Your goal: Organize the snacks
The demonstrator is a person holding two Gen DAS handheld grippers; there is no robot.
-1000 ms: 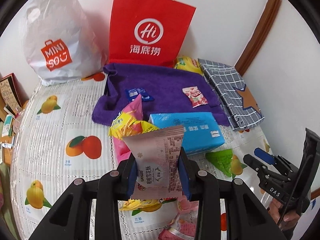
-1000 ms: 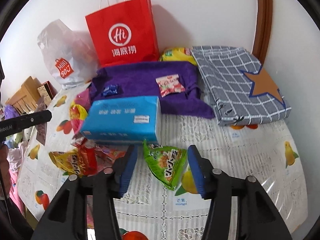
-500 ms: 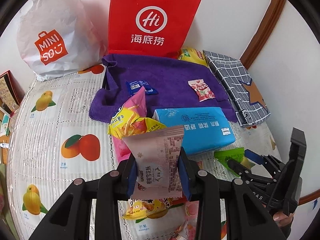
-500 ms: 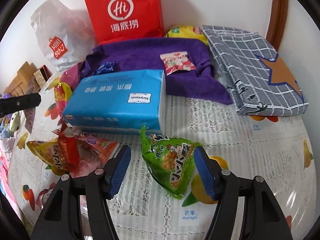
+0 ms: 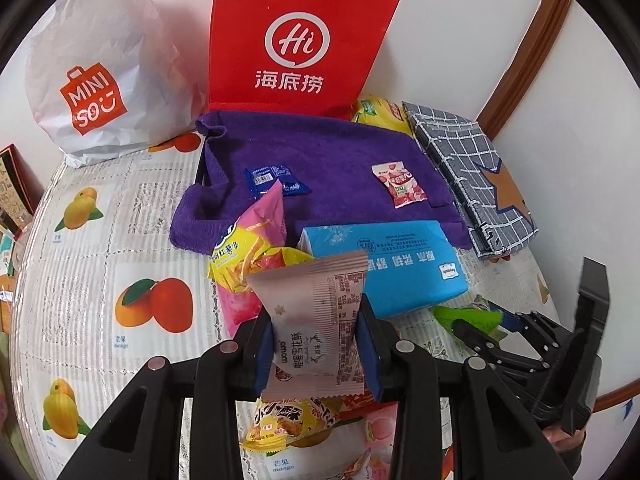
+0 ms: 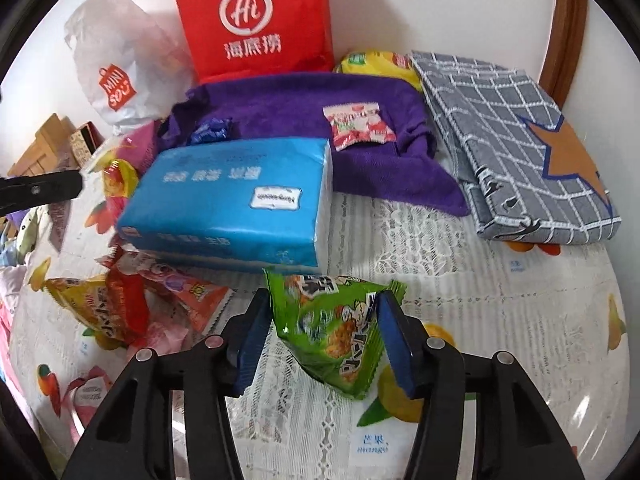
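My left gripper (image 5: 316, 346) is shut on a pale pink snack packet (image 5: 314, 320), held above the table. My right gripper (image 6: 320, 338) is open, with its fingers on either side of a green snack packet (image 6: 334, 330) that lies on the table; the pads stand close to its edges. A purple towel (image 5: 328, 152) lies at the back with a small blue packet (image 5: 274, 178) and a red-and-white candy packet (image 5: 402, 184) on it. Yellow, pink and red snack packets (image 6: 116, 308) lie piled to the left.
A blue tissue pack (image 6: 236, 204) lies in front of the towel. A red paper bag (image 5: 296, 40) and a white Miniso bag (image 5: 92, 76) stand against the wall. A folded grey checked cloth (image 6: 516, 140) lies right. The table (image 5: 80, 280) has a fruit-print cover.
My right gripper has moved forward and down, so its fingers now straddle the green packet. My left gripper still holds the pink packet and has shifted slightly forward.
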